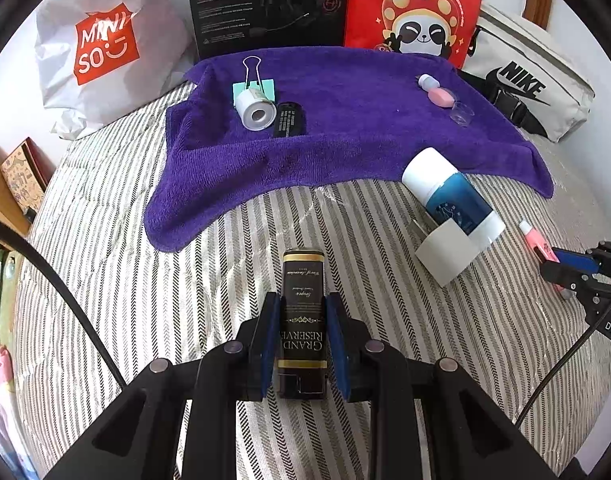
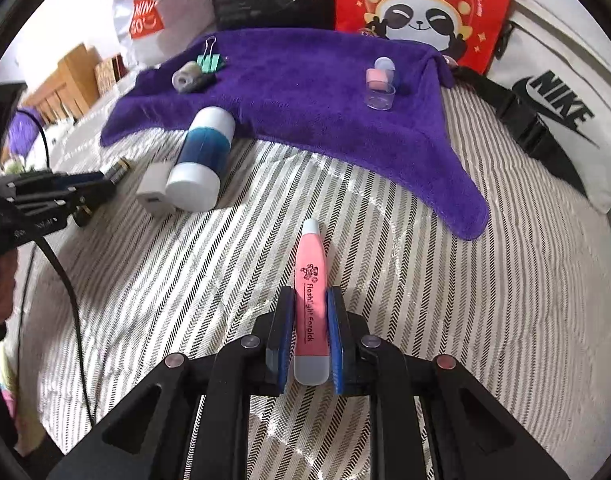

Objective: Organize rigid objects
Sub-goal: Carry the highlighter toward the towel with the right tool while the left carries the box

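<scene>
The left claw (image 1: 303, 344) pinches a black tin (image 1: 303, 320) by its long sides, blue pads flat against it, near the front edge of the bed (image 1: 105, 280). The right claw (image 2: 311, 340) is pressed onto a pink flashlight pen (image 2: 311, 300), gripped across its lower half with the tip pointing toward the towel. Both items sit low against the striped cover; whether either is lifted clear cannot be told.

Judged step: carry both items to the purple towel (image 1: 345, 120) spread over the far half of the bed. Recommendations:
- Lift straight up before travelling, so the tin's end does not drag the cover.
- Keep the pen level; the grip sits behind its middle and it may pivot.
- Route the left claw clear of the blue-and-white bottle (image 1: 449, 200) and white charger (image 1: 445, 256) lying at the towel's near edge.

Farther off, a tape roll (image 1: 257, 110), binder clip (image 1: 253, 80) and dark tube (image 1: 288, 120) group at the towel's far left; a pink eraser (image 1: 439, 97) and clear cap (image 1: 461, 114) lie far right. Open towel between them suits placement.
</scene>
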The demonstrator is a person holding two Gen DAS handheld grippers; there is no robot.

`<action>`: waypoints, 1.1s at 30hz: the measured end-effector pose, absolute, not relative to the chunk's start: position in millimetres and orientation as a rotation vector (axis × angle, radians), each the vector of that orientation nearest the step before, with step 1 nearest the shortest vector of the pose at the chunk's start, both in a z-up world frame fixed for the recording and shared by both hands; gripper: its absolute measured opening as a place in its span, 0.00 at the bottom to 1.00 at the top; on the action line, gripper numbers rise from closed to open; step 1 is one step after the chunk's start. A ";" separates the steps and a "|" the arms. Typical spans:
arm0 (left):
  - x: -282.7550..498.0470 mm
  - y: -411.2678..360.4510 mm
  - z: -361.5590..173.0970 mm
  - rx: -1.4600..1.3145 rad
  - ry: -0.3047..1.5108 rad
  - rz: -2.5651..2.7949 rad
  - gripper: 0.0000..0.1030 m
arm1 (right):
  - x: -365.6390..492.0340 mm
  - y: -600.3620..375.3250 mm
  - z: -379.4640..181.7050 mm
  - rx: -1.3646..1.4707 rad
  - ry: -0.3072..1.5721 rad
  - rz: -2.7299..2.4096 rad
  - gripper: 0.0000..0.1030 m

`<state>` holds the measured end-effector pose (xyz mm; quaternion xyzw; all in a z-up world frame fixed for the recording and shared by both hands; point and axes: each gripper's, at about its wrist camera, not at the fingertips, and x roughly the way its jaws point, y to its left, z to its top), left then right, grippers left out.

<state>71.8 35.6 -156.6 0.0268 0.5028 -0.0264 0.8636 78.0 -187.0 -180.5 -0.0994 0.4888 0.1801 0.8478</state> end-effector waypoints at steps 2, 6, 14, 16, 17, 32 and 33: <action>71.5 35.3 -156.6 0.054 1.048 -0.051 0.23 | 77.9 -185.7 -179.6 -0.217 1.036 0.371 0.17; 70.0 40.1 -156.8 0.024 1.041 -0.075 0.22 | 74.9 -186.9 -180.1 -0.231 1.018 0.378 0.16; 73.6 40.7 -155.6 0.030 1.078 -0.086 0.22 | 75.9 -187.5 -179.6 -0.205 1.014 0.373 0.16; 72.5 38.1 -155.9 0.054 1.079 -0.085 0.22 | 74.9 -188.3 -179.9 -0.197 1.005 0.373 0.16; 72.0 35.9 -155.6 0.070 1.083 -0.081 0.22 | 74.5 -188.9 -180.3 -0.194 1.003 0.373 0.17; 67.0 34.2 -153.8 0.076 1.086 -0.073 0.22 | 74.2 -193.3 -179.2 -0.165 0.997 0.392 0.15; 66.4 34.0 -151.7 0.072 1.081 -0.075 0.22 | 74.0 -194.5 -177.8 -0.164 1.000 0.395 0.15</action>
